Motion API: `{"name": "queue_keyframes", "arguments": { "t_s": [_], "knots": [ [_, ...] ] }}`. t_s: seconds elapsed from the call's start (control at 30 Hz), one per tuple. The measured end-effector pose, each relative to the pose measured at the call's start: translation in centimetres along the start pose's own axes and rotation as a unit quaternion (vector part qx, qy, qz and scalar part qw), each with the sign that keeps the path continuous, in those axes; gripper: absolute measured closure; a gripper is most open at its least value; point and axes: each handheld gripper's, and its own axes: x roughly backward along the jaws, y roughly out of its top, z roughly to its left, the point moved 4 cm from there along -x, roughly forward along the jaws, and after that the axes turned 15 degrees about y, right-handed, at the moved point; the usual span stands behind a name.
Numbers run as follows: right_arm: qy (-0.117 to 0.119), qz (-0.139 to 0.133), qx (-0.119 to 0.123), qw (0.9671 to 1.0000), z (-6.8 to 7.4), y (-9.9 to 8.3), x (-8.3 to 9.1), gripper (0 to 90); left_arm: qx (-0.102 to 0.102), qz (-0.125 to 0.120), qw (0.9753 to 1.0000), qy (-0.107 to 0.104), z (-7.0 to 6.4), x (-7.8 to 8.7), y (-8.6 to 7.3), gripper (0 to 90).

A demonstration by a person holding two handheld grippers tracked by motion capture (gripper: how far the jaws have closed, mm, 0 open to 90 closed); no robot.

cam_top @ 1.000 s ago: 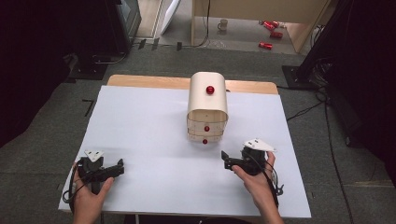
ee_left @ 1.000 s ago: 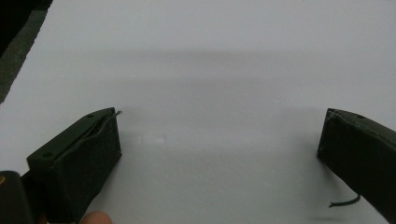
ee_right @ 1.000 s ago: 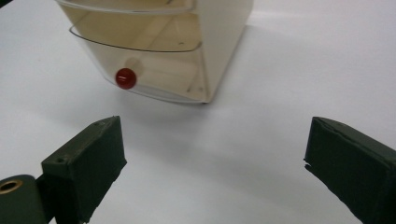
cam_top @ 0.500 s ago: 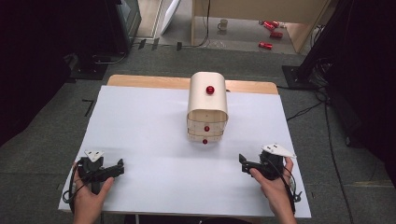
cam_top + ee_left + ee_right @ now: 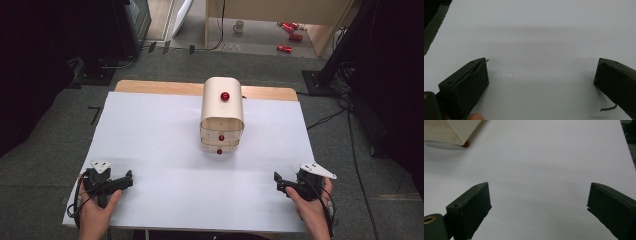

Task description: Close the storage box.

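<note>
A small pale wooden drawer cabinet stands at the middle of the white table, with a red knob on its top and red knobs on its drawer fronts, all pushed in. My left gripper rests near the front left corner, open, with bare table between its jaws. At the front right my right gripper is open too and holds nothing. The right gripper view catches the cabinet's lower corner and one red knob at top left.
The table's front edge runs just behind both hands, and its right edge is close to the right hand. On the floor beyond the table are red cans, a mug, cables and dark equipment stands.
My right gripper has drawn back to the right and toward the front edge, away from the cabinet. The left gripper has stayed where it was.
</note>
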Motion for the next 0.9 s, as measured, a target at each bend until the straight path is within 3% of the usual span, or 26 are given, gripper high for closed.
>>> {"name": "queue_keyframes", "arguments": {
  "t_s": [0.6, 0.9],
  "knots": [
    [-0.033, 0.018, -0.026, 0.9990, -3.6, -2.9, 1.3, 4.6, 0.000, 0.000, 1.0000, 0.000, 0.0, 0.0, 0.0, 0.0],
    [-0.059, 0.030, 0.001, 0.9978, -4.0, -4.2, 0.6, 3.5, 0.000, 0.000, 1.0000, 0.000, 0.0, 0.0, 0.0, 0.0]
  ]
}}
